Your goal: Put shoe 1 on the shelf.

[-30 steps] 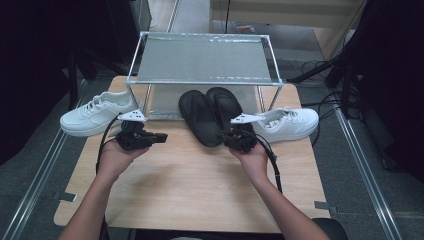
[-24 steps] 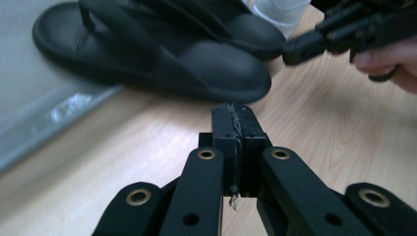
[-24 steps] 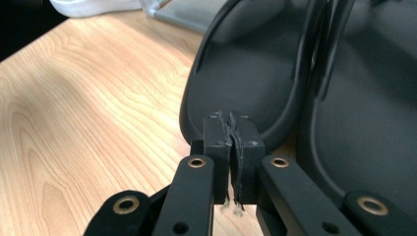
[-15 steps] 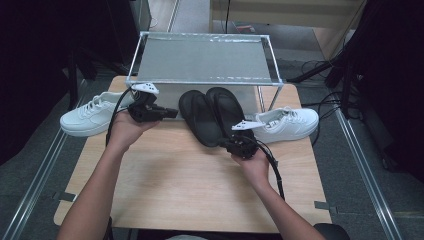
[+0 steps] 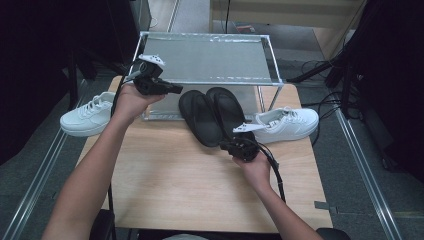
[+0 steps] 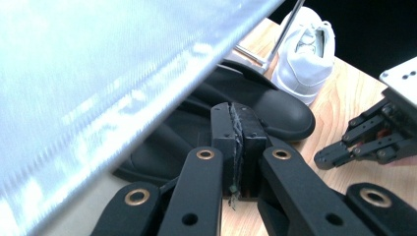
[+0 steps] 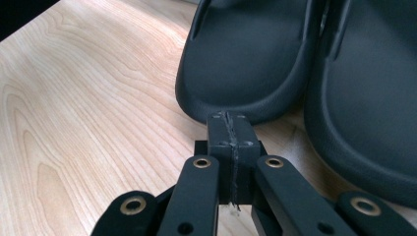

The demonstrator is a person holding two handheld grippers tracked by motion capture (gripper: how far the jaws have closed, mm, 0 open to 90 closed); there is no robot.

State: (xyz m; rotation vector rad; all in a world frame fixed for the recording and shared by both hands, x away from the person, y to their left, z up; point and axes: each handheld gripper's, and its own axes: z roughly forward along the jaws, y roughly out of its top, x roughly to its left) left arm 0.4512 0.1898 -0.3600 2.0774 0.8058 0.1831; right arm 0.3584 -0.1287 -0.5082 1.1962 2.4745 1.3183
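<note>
The right gripper (image 5: 235, 146) sits low over the wooden table (image 5: 165, 190), its jaws pressed flat together with nothing between them, and in the right gripper view the closed tips (image 7: 230, 129) stand just short of the heel of the left black slipper (image 7: 246, 54), near it but whether they touch it cannot be told. The left gripper (image 5: 172, 90) is held higher, at the front left corner of the metal rack (image 5: 207, 57), its jaws likewise pinched together and empty; in the left gripper view its tips (image 6: 238, 118) point over the slippers under the rack's shiny shelf edge (image 6: 113, 64). The two black slippers (image 5: 212, 115) lie side by side, touching along their inner edges, toes tucked under the rack's front and heels out on the table toward the person. The right black slipper (image 7: 369, 88) lies just beside the right gripper. A white sneaker (image 5: 287, 122) lies on the table just to the right of the slippers, by the rack's front right leg. Another white sneaker (image 5: 87, 117) lies at the table's left edge, well apart from the pair.
</note>
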